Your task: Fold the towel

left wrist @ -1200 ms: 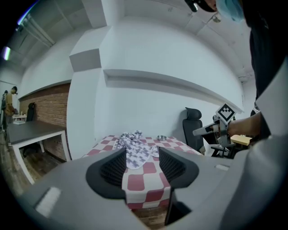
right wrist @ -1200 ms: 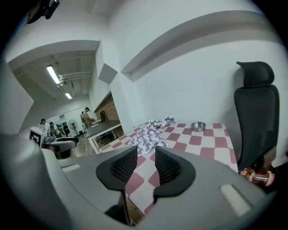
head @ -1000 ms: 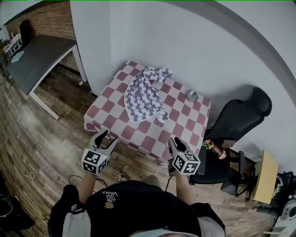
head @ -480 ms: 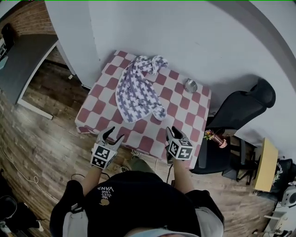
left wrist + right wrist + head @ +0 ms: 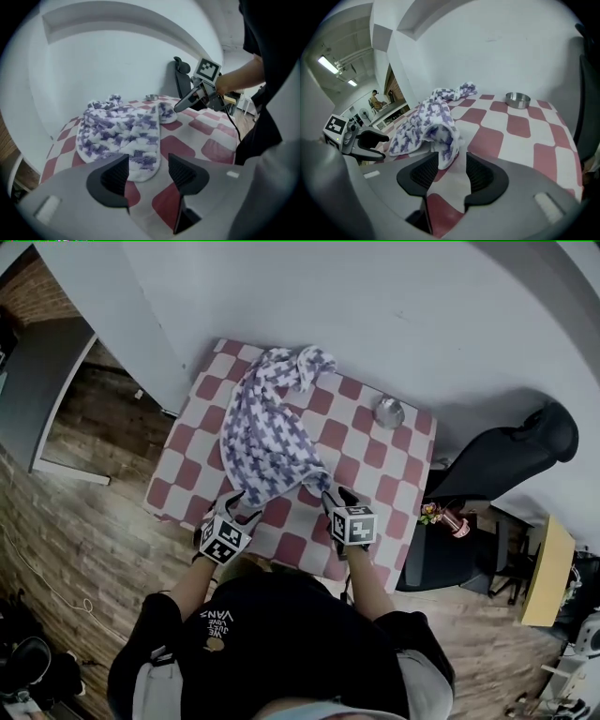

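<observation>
"Checkered tabletop (image 5: 375,451), where's the towel (image 5: 267,432)?"

"Crumpled, toward ten o'clock. My left tool (image 5: 239,509) at its seven, right tool (image 5: 336,498) at five, both just opening, spread round the near corners, unpinched. Next, I reckon: pinch both."

Desk (image 5: 380,474), red-white checked top. Crumpled purple-white towel (image 5: 265,427) runs 12 to 7 o'clock. Small metal bowl (image 5: 388,412) at 2 o'clock, apart.
</observation>
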`<state>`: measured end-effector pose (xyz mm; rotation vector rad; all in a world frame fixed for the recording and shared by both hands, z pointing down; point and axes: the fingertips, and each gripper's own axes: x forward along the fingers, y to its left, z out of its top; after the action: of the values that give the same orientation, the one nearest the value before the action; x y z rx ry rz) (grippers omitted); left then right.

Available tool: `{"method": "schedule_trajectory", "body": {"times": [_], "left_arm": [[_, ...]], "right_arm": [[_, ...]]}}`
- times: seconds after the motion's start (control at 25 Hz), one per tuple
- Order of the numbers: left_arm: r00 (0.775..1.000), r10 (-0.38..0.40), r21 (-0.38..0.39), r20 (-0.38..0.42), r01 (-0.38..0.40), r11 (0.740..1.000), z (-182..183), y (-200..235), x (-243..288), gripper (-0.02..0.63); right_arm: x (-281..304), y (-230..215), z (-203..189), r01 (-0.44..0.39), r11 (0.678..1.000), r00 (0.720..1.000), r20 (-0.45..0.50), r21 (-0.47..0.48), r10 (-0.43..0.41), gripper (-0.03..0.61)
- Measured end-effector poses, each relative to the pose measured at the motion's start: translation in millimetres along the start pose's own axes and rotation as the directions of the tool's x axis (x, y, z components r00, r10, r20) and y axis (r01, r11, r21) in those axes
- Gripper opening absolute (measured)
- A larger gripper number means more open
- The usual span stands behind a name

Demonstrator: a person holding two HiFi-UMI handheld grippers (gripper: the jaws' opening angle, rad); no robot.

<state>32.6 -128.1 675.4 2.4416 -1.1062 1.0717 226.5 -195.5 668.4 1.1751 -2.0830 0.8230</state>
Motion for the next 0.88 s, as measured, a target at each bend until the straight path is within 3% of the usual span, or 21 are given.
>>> {"method": "schedule_trajectory", "body": {"times": [0.16,0.28,0.36,0.44,0.56,0.72,0.88], "left_arm": [[0.996,-0.055,0.061,-0.072,0.06,0.996,-9.4,-3.5,17.1,0.241],[0.993,-0.1,0.056,-0.066,0.103,0.993,-11.8,-2.4,20.8,0.228],[0.992,-0.117,0.043,-0.048,0.119,0.992,-13.6,-1.1,20.2,0.194],[0.992,-0.111,0.067,-0.064,0.115,0.991,-16.5,5.4,18.1,0.05],[0.987,-0.134,0.132,-0.089,0.145,0.981,-11.8,19.1,10.8,0.031],[0.993,-0.103,0.159,0.056,0.092,0.983,26.1,58.1,-29.4,0.029],[0.961,-0.063,0.25,0.268,-0.006,0.968,89.2,89.3,-97.0,0.029]], "right_arm": [[19.5,0.8,-2.1,-0.022,1.0,0.999,-0.043,0.012,0.023,0.175],[29.7,5.4,-4.3,-0.012,1.0,0.997,-0.08,0.019,0.014,0.164],[33.2,6.9,-8.8,0.01,1.0,0.995,-0.103,0.016,-0.008,0.122],[31.1,5.3,-8.2,0.046,0.999,0.994,-0.099,0.001,-0.046,0.051],[12.8,-11.6,7.7,0.173,0.983,0.984,-0.043,-0.061,-0.176,0.025],[-38.3,-26.0,57.1,0.343,0.924,0.938,0.114,-0.169,-0.327,0.023],[-104.1,7.9,114.3,0.46,0.848,0.869,0.33,-0.265,-0.368,0.021]]}}
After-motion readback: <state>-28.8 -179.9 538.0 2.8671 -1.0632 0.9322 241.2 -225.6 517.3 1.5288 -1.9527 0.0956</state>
